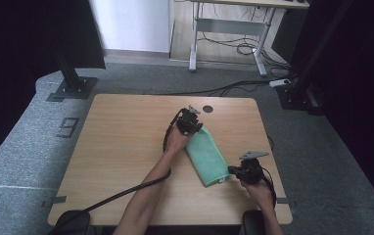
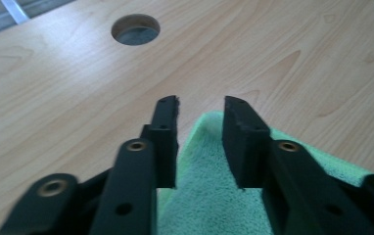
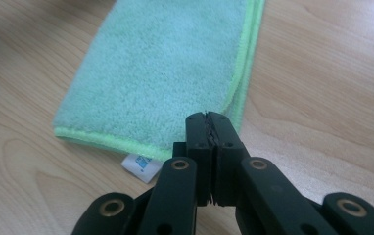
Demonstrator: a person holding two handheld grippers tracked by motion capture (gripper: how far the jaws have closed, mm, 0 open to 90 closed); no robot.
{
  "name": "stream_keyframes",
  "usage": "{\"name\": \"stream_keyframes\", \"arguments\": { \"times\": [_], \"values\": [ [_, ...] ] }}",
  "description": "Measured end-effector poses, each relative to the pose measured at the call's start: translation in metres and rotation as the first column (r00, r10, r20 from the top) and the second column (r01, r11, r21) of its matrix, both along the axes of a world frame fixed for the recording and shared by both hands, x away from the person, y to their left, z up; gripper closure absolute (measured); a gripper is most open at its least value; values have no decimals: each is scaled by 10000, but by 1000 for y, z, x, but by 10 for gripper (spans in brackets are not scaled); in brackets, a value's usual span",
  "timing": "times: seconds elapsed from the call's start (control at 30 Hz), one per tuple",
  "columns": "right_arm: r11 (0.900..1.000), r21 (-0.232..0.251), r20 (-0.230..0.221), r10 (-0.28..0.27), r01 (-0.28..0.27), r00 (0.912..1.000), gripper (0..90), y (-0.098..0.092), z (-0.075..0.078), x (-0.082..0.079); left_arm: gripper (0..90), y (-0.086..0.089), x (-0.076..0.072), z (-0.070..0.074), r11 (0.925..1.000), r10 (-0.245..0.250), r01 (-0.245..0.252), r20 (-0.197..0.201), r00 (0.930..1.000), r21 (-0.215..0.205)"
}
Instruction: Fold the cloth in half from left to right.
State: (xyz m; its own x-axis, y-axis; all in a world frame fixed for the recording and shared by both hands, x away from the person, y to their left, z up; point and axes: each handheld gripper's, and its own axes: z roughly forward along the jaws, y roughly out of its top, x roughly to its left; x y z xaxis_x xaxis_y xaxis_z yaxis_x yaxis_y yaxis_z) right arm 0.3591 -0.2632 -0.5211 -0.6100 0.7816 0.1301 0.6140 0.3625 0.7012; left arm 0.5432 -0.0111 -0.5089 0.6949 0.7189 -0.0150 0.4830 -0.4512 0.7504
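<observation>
Green towel (image 1: 205,155) folded, flat on table (image 1: 121,147), centre-right. Left gripper (image 1: 191,122) at towel's 11 o'clock end, jaws parted over corner. Right gripper (image 1: 235,171) at 5 o'clock corner, jaws closed, empty.

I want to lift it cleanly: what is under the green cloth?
The green cloth lies folded flat on the wooden table. A white label pokes out from beneath its near edge. Anything else under it is covered.

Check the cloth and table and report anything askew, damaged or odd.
Nothing is damaged or spilled. The folded green cloth lies at a slant to the table edges, and its white tag pokes out from under the near corner. Its edges line up neatly.
</observation>
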Motion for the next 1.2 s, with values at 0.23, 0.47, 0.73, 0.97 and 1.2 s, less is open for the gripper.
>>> {"name": "stream_keyframes", "arguments": {
  "times": [0.23, 0.47, 0.73, 0.97, 1.2],
  "values": [
    [9996, -254, -149, -128, 124, 9998, 871, -2, -6, 2, 498, -1, -4, 2, 9998, -188, 188, 10, 9998, -56],
    [9988, -347, -225, -340, 332, 9992, 821, -6, -8, 3, 370, 3, -18, 1, 9976, -272, 269, -26, 9996, -643],
    [9954, -631, -70, -732, 726, 9973, 719, -11, -8, 4, 276, 9, -42, -7, 9982, -515, 513, -28, 9987, -324],
    [9921, -634, 385, -1062, 1085, 9936, 547, -14, -5, 6, 191, 17, -66, -11, 9977, -663, 663, 31, 9978, -136],
    [9888, -667, 736, -1289, 1338, 9889, 373, -11, -8, 14, 142, 24, -90, -15, 9975, -707, 706, 144, 9974, 38]
  ]
}}
